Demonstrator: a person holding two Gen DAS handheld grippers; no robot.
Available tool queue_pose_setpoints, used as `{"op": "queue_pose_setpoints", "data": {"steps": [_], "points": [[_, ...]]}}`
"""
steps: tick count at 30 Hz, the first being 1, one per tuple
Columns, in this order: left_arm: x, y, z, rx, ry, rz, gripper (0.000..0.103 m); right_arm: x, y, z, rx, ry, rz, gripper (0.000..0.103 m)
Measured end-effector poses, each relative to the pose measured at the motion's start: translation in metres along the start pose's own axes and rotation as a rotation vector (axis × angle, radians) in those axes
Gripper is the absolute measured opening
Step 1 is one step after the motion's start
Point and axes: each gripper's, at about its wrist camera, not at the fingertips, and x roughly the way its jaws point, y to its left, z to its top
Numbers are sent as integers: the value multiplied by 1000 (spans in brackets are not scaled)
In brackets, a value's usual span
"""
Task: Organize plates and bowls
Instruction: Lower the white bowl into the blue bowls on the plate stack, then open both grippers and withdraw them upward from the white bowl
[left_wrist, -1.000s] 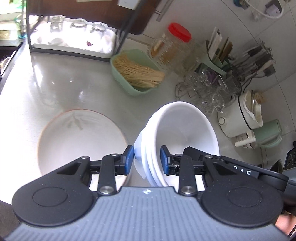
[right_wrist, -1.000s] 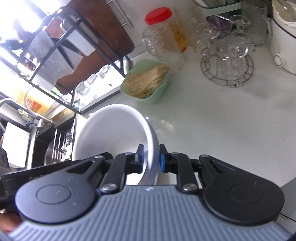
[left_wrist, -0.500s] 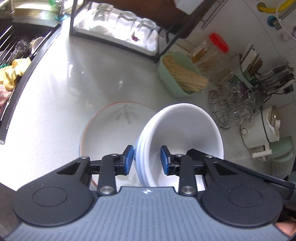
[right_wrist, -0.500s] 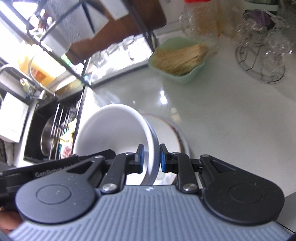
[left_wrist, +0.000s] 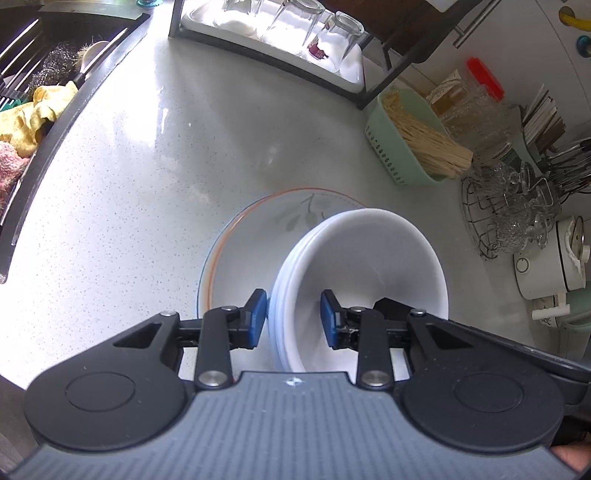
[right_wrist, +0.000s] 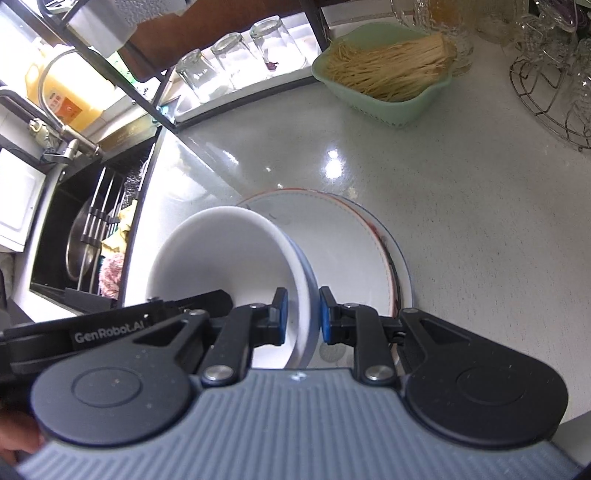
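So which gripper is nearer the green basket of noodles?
Right. The right gripper clamps the white bowl stack's rim on the side towards the green basket; the left gripper grips the opposite rim, by the sink.

You are working in a home kitchen. The pale speckled stone surface (left_wrist: 155, 177) ends at its left edge in a dark sink (right_wrist: 85, 236) with a metal tap (right_wrist: 55, 129) over it. Along the back edge stands a black rack with upturned glasses (right_wrist: 236, 55) on a white tray. Toward the far right corner you see a green basket of dry noodles (left_wrist: 417, 140), a red-lidded jar (left_wrist: 476, 96), a wire stand of glassware (left_wrist: 513, 210) and a white cooker (left_wrist: 550, 258).
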Motion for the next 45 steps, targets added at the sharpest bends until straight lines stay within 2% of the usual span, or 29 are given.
{"op": "queue_pose_setpoints", "data": {"steps": [5,16,17,19,20,21,27,32,38,45], "points": [[18,1,3,2,41,-4,36,12,-2,1,0,-6,-32,22],[30,0,6,54,50,4,36,24,-9,-3,19,4,-36,21],[31,-1,8,55,57,3,38,24,-9,-3,17,5,-38,21],[28,-1,9,44,67,-15,51,19,-9,-2,27,-6,-39,22],[25,-2,10,52,61,-19,61,15,-8,-2,30,-18,-44,22],[21,-4,10,70,51,-13,64,11,-7,-2,31,-29,-55,22],[-10,-15,11,151,14,-38,64,-21,0,-6,34,-109,-85,22],[-54,-29,10,238,-58,-34,64,-61,4,-4,39,-213,-66,22],[-114,-44,6,274,-184,-22,64,-114,11,0,7,-339,-25,22],[-172,-72,-25,307,-344,13,64,-168,18,-13,-83,-448,45,22]]}}
